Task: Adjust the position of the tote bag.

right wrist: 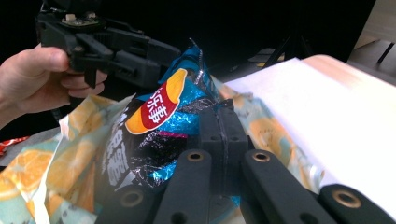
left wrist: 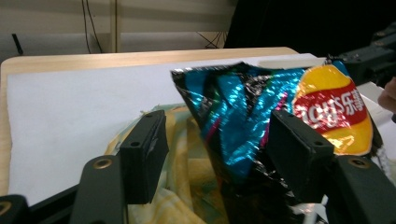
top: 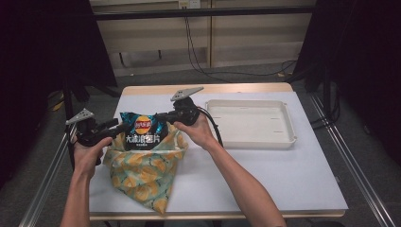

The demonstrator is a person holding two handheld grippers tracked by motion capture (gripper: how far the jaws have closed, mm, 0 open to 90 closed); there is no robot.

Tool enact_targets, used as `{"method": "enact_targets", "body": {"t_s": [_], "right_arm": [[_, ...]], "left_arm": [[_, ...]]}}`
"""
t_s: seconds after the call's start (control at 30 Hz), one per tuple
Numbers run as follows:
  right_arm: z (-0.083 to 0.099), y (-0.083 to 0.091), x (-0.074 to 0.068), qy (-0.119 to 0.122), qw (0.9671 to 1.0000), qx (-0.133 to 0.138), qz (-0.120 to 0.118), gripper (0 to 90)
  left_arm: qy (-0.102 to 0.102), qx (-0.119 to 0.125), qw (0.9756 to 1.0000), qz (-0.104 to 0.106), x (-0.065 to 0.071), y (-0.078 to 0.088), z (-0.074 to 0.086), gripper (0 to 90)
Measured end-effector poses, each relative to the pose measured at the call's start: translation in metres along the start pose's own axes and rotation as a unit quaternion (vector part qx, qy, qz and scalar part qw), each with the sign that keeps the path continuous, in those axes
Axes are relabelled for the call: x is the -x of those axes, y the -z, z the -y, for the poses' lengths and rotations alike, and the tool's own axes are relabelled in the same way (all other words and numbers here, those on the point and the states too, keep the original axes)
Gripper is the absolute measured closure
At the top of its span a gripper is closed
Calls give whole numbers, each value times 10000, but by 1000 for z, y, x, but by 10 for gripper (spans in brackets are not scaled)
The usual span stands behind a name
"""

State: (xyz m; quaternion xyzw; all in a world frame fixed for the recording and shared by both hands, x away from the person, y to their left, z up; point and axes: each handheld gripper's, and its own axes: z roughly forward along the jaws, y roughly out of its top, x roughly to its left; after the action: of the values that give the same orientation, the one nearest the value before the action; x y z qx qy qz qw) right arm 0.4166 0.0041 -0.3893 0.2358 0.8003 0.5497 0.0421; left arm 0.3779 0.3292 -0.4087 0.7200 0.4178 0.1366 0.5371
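A blue and black chip bag [top: 142, 132] with a red and yellow logo stands upright in the mouth of a cloth bag [top: 142, 175] printed with orange slices, near the table's left. My right gripper [top: 163, 117] reaches in from the right and is shut on the chip bag's top edge; in the right gripper view the jaws [right wrist: 222, 121] meet on the foil [right wrist: 154, 126]. My left gripper [top: 118, 126] is at the bag's left side. Its jaws [left wrist: 217, 135] stand apart with the chip bag [left wrist: 243, 102] between them, the left pad [left wrist: 144, 149] off it.
A shallow white tray [top: 283, 137] lies on the right half of the white table sheet [top: 265, 179]. The table's wooden edge runs along the back, with cables and dark curtains beyond. The cloth bag [left wrist: 187, 177] hangs slack toward the front edge.
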Motion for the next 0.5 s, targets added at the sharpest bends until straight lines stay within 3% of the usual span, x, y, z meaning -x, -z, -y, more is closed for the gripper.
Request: {"method": "enact_targets", "body": {"t_s": [0.2, 0.33, 0.5], "right_arm": [[-15, 5, -1, 140, 9998, 126, 89, 900], [-25, 8, 0, 230, 9995, 144, 185, 900], [-16, 7, 1, 76, 9997, 215, 5, 900]], "left_arm": [[-55, 40, 10000, 70, 5, -1, -4, 298], [-143, -115, 9998, 93, 9, -8, -2, 280], [-229, -237, 9994, 65, 10, -15, 2, 295]]}}
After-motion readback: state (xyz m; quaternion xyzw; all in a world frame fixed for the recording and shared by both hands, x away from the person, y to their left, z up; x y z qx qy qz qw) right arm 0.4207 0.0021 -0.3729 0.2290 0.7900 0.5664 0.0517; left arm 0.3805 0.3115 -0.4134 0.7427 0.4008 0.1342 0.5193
